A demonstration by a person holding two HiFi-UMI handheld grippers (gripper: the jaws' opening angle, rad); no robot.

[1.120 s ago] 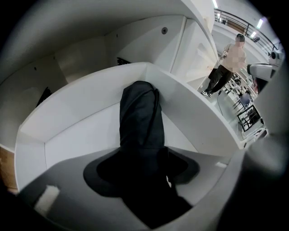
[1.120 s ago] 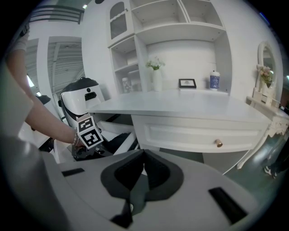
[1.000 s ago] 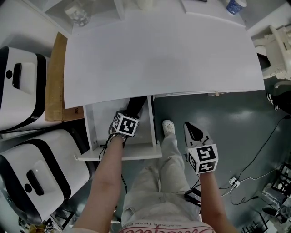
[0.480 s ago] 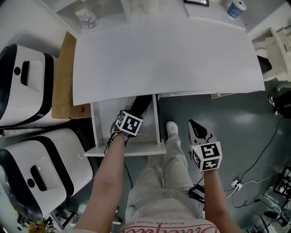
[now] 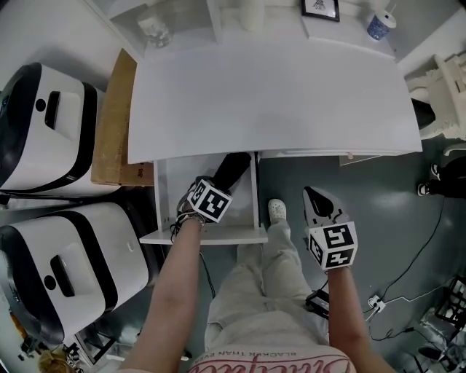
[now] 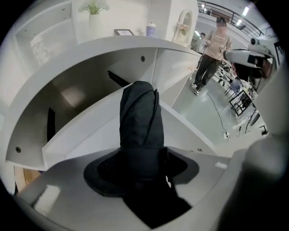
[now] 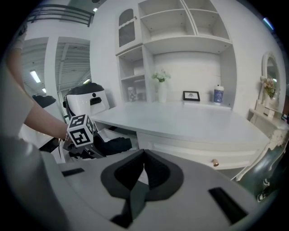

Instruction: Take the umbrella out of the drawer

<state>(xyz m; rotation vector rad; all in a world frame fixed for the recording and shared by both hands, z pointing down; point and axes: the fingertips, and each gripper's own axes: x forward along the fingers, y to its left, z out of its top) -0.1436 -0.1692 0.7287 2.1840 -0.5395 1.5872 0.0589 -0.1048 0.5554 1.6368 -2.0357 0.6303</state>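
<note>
Count on inspection:
- Grippers: two, the left gripper (image 5: 206,198) and the right gripper (image 5: 314,197).
- Umbrella (image 5: 231,169): one, black, folded.
- Drawer (image 5: 164,197): one.
- White desk (image 5: 269,95): one.
- White-and-black machines: two, the upper machine (image 5: 44,131) at nine o'clock and the lower machine (image 5: 65,266) at seven o'clock.
- Framed picture (image 5: 320,7): one.
- Blue patterned container (image 5: 380,25): one.
- Cardboard box (image 5: 116,124): one.

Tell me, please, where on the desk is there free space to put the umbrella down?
The white desk top is bare across its middle and front, from left edge to right edge. Things stand only at the back: a picture frame and a blue cup. The open drawer is crowded by the umbrella and the left gripper holding it.
</note>
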